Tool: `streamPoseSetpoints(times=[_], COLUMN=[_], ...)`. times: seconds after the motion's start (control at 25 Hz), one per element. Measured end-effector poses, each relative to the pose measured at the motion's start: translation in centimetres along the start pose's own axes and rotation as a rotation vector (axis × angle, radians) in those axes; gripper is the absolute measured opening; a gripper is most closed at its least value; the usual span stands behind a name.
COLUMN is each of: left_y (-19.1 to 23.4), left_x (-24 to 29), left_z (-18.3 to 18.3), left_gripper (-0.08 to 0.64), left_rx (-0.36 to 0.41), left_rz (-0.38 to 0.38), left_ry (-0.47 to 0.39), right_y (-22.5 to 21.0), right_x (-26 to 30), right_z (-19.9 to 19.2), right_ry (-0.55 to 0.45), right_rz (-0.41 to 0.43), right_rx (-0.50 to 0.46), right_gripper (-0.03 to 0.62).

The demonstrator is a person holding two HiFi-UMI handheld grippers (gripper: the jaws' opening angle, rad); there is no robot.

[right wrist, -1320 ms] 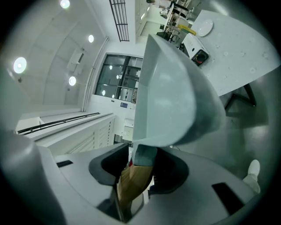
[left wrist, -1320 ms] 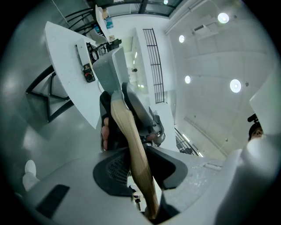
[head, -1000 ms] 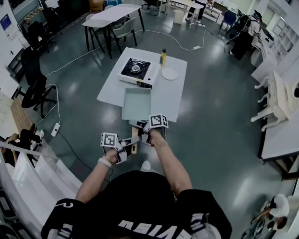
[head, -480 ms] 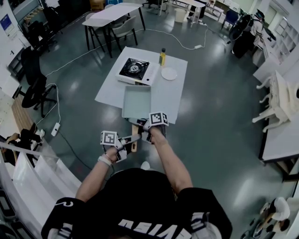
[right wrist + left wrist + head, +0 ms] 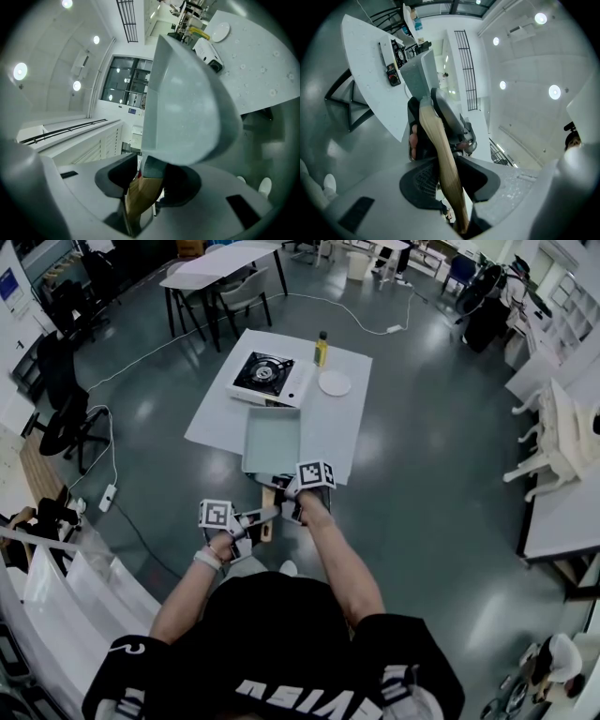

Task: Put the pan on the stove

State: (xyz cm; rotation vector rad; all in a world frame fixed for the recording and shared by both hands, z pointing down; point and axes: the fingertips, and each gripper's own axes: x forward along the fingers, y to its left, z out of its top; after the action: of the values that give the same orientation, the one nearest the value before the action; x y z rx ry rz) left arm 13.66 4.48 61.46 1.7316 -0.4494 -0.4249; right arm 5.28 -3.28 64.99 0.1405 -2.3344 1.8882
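Observation:
A square pale grey-blue pan (image 5: pixel 272 440) with a wooden handle (image 5: pixel 268 512) hangs in the air over the near edge of the white table (image 5: pixel 349 432). My right gripper (image 5: pixel 289 498) is shut on the handle (image 5: pixel 140 197) close to the pan body (image 5: pixel 183 108). My left gripper (image 5: pixel 246 526) is shut on the handle (image 5: pixel 440 159) further back, near its end. The portable gas stove (image 5: pixel 265 377) stands at the table's far left, beyond the pan, with nothing on its burner. In the left gripper view the stove (image 5: pixel 393 56) shows past the pan (image 5: pixel 417 77).
A white plate (image 5: pixel 335 382) and a yellow bottle (image 5: pixel 322 350) stand on the far right part of the table. Another table with chairs (image 5: pixel 225 277) stands further back. A cable runs over the floor at the left (image 5: pixel 111 465).
Both grippers keep the same hold on the handle. The pan has shifted only slightly toward the table.

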Motion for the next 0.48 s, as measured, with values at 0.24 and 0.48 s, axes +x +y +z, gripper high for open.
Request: streamPoseSetpoints(times=[0.24,0.48], left_y=[0.8,1.3], left_x=[-0.3,0.0], left_z=[0.1,1.5], left_gripper=[0.097,0.097], left_rx=[-0.002,-0.016], left_rz=[0.019,-0.005], left_ry=[0.019,0.058], right_y=[-0.3,-1.1], right_x=[0.1,0.9], right_z=[0.1,1.9], right_ry=[-0.005,-0.030], right_rz=[-0.017,-0.013], right_rx=[-0.004,-0.018], right_gripper=[0.135,0.135])
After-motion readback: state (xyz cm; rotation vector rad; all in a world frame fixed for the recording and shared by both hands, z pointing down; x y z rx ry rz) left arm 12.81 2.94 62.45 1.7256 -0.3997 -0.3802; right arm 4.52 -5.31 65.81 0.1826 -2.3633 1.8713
